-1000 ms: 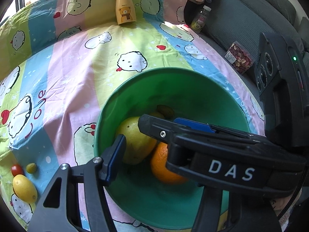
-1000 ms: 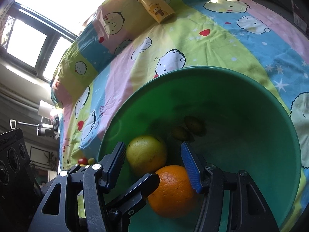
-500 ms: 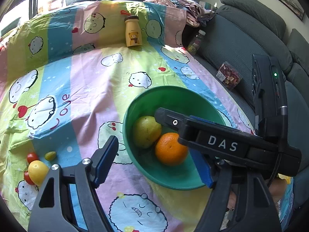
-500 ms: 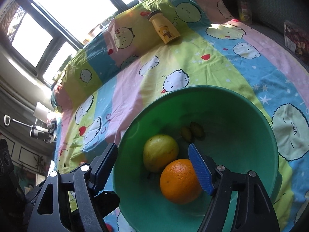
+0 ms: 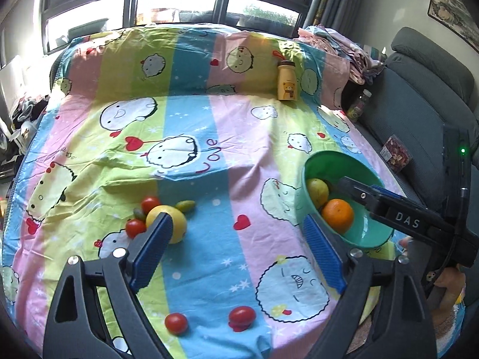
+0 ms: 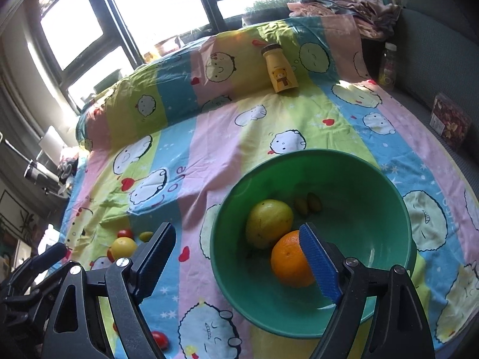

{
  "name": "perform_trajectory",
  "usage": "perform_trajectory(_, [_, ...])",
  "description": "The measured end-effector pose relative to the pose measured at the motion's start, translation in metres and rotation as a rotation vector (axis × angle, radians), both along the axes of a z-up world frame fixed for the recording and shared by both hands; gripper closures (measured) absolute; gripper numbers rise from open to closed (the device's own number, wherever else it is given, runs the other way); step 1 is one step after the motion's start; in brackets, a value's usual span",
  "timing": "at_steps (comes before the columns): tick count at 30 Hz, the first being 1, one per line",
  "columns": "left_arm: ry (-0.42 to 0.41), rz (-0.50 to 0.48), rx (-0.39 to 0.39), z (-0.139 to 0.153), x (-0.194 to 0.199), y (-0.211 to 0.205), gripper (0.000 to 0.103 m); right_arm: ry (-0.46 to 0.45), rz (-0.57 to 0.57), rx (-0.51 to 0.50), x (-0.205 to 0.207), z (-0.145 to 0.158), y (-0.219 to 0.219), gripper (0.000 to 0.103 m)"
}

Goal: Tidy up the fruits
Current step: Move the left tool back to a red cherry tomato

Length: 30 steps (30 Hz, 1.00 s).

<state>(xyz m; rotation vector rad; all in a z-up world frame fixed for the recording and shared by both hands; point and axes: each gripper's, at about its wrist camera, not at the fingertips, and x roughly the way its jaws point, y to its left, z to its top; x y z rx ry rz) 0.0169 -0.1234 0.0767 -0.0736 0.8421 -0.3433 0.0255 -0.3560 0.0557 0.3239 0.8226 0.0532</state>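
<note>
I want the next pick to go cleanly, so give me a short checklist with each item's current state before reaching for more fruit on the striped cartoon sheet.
1. Left tongs empty: ok, jaws opening, nothing between them.
2. Right tongs empty: ok, jaws opening; the round orange lies loose in the bowl.
3. Green plastic bowl upright with room: ok, it holds the orange, a yellow-green pear-like fruit and two small green fruits.
4. Fruit left to collect: ok, a yellow lemon, red cherry tomatoes and small green fruits remain on the sheet.
5. Lemon free to grasp: not ok, tomatoes crowd it closely.
6. Lemon's near side: cannot tell, a left finger hides it.
</note>
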Motion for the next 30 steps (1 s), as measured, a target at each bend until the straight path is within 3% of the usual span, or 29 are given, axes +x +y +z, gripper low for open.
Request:
perform_trajectory(6, [0.069,0.146,0.026,-0.03,-0.012,0.056,0.014,-0.019,0.138,-0.037,-0.019,-0.004,0.041,0.018])
perform_trajectory(10, [0.109,0.188,0.009,-0.047,-0.02,0.077,0.015,-0.008,0.221,-0.04,-0.029,-0.013,0.063,0.018])
perform_trajectory(16, [0.128,0.167,0.032,-0.066,-0.034,0.082,0.016,0.026,0.335,-0.019,-0.047,-0.034,0.089,0.019])
perform_trajectory(22, [0.169,0.104,0.033,-0.083,-0.041,0.078,0.024,0.102,0.42,-0.017,-0.055,-0.058,0.111,0.034])
perform_trajectory(24, [0.186,0.085,0.024,-0.088,-0.041,0.077,0.031,0.136,0.435,-0.024,-0.055,-0.066,0.116,0.039])
perform_trajectory(30, [0.255,0.028,-0.011,-0.103,-0.04,0.07,0.036,0.187,0.474,-0.03,-0.056,-0.082,0.127,0.047])
